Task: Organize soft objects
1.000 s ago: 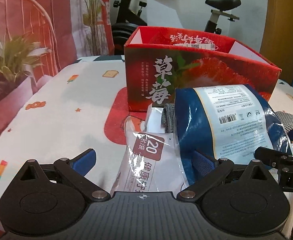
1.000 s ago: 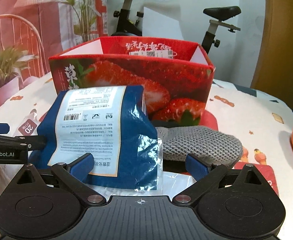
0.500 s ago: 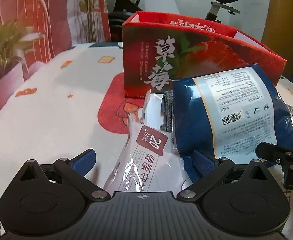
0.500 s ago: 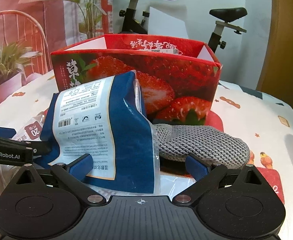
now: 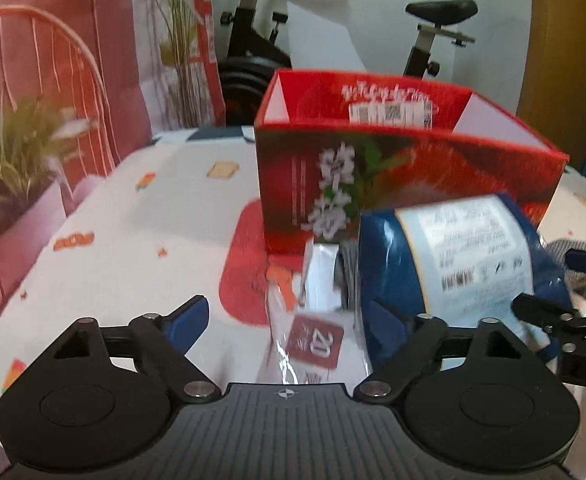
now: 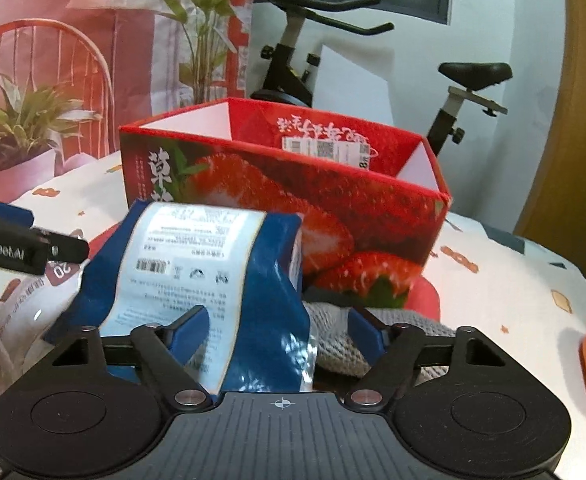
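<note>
While the blue pack (image 6: pixel 197 280), clear pack (image 5: pixel 317 320) and grey knit (image 6: pixel 373 332) lie on the table (image 5: pixel 133 232) before the box (image 6: pixel 285 200), nothing visible is boxed yet. Both grippers, left (image 5: pixel 289 316) and right (image 6: pixel 277 332), have just been closing around the packs, pads apparently not yet pressing.

Glossy blue plastic pack with white printed label (image 6: pixel 197 280) seen tilted, propped in front of open red strawberry-print cardboard box (image 6: pixel 333 216). Clear crinkled bag with dark red "20" tag (image 5: pixel 313 336) lies just beside it. Grey knitted cloth (image 6: pixel 337 336) lies flat behind the pack.
</note>
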`<state>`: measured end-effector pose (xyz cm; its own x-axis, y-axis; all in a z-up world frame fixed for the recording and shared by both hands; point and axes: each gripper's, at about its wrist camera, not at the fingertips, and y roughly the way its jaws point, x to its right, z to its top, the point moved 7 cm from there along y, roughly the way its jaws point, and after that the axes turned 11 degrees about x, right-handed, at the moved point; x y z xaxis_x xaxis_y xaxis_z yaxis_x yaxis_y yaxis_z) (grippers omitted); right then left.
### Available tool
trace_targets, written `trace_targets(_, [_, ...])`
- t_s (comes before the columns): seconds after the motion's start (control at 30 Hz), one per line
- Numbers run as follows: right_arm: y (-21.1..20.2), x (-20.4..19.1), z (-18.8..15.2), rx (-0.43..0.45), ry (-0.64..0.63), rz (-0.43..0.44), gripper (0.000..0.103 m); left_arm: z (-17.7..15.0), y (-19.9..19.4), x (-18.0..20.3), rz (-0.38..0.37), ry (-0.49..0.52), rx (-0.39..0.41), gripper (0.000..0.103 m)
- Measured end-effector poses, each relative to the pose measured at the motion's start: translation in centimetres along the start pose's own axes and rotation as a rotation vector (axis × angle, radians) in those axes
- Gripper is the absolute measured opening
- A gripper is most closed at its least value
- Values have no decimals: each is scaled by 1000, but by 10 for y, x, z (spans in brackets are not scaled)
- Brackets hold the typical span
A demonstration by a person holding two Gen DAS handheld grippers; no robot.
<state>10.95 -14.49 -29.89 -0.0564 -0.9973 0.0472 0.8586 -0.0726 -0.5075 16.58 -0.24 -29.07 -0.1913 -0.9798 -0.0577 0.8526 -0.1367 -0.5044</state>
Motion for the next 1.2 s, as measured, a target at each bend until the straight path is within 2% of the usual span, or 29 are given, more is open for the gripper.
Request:
trace_targets(0.07, [2, 0, 3, 2, 0, 15, 69, 7, -3, -2, -6, -8, 13, 75])
trace_targets(0.2, [5, 1, 6, -12, 18, 50, 66, 23, -9, -5, -48, -45, 32, 73])
trace_targets(0.3, [8, 2, 7, -28, 23, 78, 65, 32, -7, 2, -149, -64, 20, 73])
trace_targets(0.43, [11, 5, 9, -50, 33, 122, 64, 35, 4, 20, -323, -77, -66, 73])
trace_targets(0.53, [13, 7, 11, -64, 38, 154, 58, 31, 17, 28, -377, -79, -112, 72])
trace_targets(0.7, [14, 5, 11, -79, 13, 192, 53, 20, 36, 33, -421, -80, -171, 70])
trace_targets(0.77, [14, 5, 10, -77, 14, 197, 52, 19, 37, 35, -443, -88, -173, 59])
trace_targets(0.83, [15, 5, 9, -74, 22, 197, 52, 15, 34, 38, -442, -63, -165, 52])
trace_targets(0.93, [15, 5, 8, -70, 25, 192, 51, 14, 32, 41, -442, -33, -144, 48])
trace_targets(1.0, [15, 4, 8, -69, 30, 188, 48, 16, 33, 41, -442, -34, -139, 45])
trace_targets(1.03, [15, 3, 8, -69, 32, 190, 43, 16, 33, 41, -440, -32, -136, 43])
trace_targets(1.13, [9, 0, 14, -50, 7, 178, 33, 22, 29, 42, -433, -18, -115, 42])
trace_targets(1.2, [2, -2, 21, -22, -28, 173, 30, 29, 24, 42, -429, -4, -88, 42])
